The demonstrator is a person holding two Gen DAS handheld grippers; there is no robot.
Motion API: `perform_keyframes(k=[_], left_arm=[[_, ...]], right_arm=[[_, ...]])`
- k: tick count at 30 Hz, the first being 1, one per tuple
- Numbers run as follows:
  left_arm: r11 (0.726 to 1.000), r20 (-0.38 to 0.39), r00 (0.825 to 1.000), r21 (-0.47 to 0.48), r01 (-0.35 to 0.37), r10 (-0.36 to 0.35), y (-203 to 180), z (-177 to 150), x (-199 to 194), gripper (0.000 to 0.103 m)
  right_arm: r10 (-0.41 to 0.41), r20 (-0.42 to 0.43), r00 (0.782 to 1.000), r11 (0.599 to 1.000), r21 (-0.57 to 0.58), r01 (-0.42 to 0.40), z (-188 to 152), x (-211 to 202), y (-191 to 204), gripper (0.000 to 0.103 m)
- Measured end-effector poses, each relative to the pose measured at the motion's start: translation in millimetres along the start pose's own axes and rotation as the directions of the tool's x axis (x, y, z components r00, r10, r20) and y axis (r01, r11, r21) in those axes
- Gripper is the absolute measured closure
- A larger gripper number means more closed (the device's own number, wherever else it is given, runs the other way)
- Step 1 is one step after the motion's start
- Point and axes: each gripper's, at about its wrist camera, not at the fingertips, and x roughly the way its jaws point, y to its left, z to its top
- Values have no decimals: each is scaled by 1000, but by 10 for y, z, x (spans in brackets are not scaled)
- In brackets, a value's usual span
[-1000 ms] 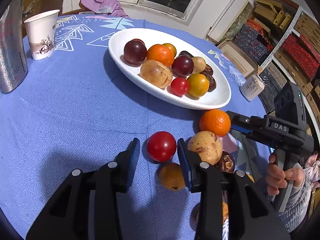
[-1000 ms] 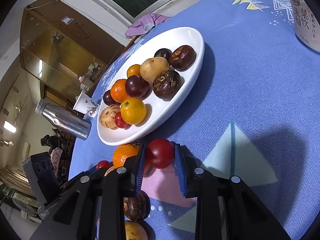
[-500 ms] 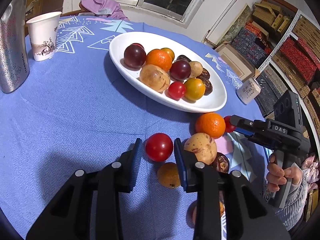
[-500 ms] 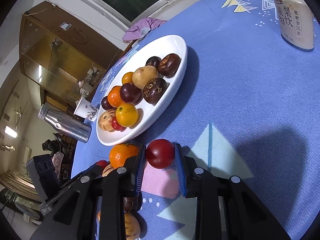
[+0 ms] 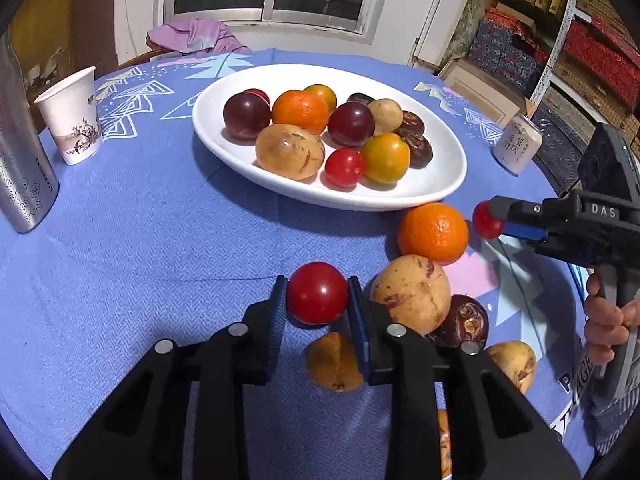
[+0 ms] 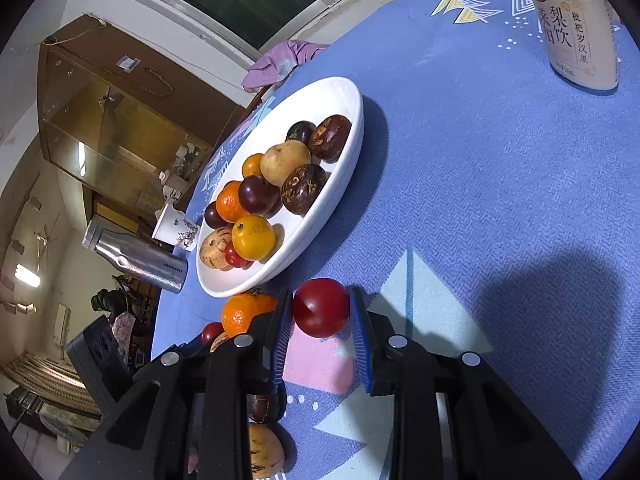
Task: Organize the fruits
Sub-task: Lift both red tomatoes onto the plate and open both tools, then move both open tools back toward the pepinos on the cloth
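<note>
The left gripper [image 5: 317, 300] is closed on a red tomato [image 5: 317, 293]; the right gripper [image 6: 321, 312] holds another red fruit [image 6: 321, 307] near the white plate [image 6: 344, 100].

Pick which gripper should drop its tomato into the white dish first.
Right, probably. The right gripper holds its red tomato lifted, close to the white dish rim. The left gripper's tomato sits farther back among loose fruit.

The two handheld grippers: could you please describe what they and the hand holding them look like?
Both grippers, left and right, are matte black plastic with silver pivot bolts and ribbed blue finger pads. From the left view, the right gripper's body carries white "DAS" lettering, a blue strip and a black box on top. A bare hand with a grey sleeve grips its handle.
</note>
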Motion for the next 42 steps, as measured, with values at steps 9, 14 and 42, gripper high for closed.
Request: perform_keyframes(k=[9, 14, 42], left_arm=[[998, 156, 987, 51, -43, 35, -152, 158, -492, 75], [998, 238, 971, 52, -35, 21, -283, 686, -748, 75], [996, 190, 980, -84, -44, 59, 2, 747, -357, 4]], right_arm=[[17, 91, 996, 999, -42, -13, 58, -321, 108, 74], [7, 215, 977, 990, -141, 24, 263, -624, 424, 74], [56, 182, 982, 982, -187, -22, 519, -364, 848, 27]])
